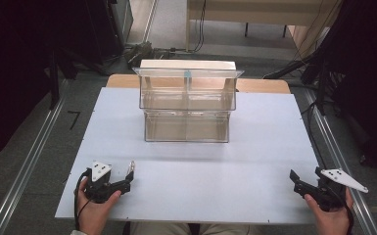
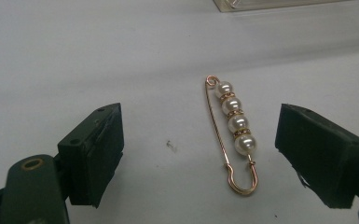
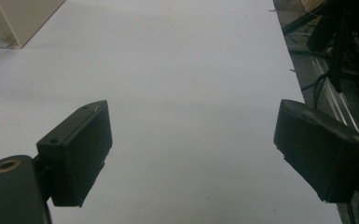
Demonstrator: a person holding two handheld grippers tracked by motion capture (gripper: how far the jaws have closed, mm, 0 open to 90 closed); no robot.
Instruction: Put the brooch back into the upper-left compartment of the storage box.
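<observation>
A gold-coloured safety pin [image 2: 237, 123] strung with several pearls lies flat on the white table [image 1: 254, 147]. In the high view the pin [image 1: 131, 168] is a small pale streak near the front left. My left gripper [image 2: 198, 116] is open, its black jaws standing on either side of the pin without touching it. The high view shows that left gripper [image 1: 126, 179] in a hand at the table's front left corner. My right gripper [image 1: 306, 175] is held at the front right. The right gripper [image 3: 192, 109] is open over bare table, with nothing between its jaws.
A clear two-tier plastic container [image 1: 186, 105] stands at the middle back of the table, with a cream box behind it. The table's right edge [image 3: 303, 98] runs close beside my right gripper, with cables and a metal rail on the floor beyond it.
</observation>
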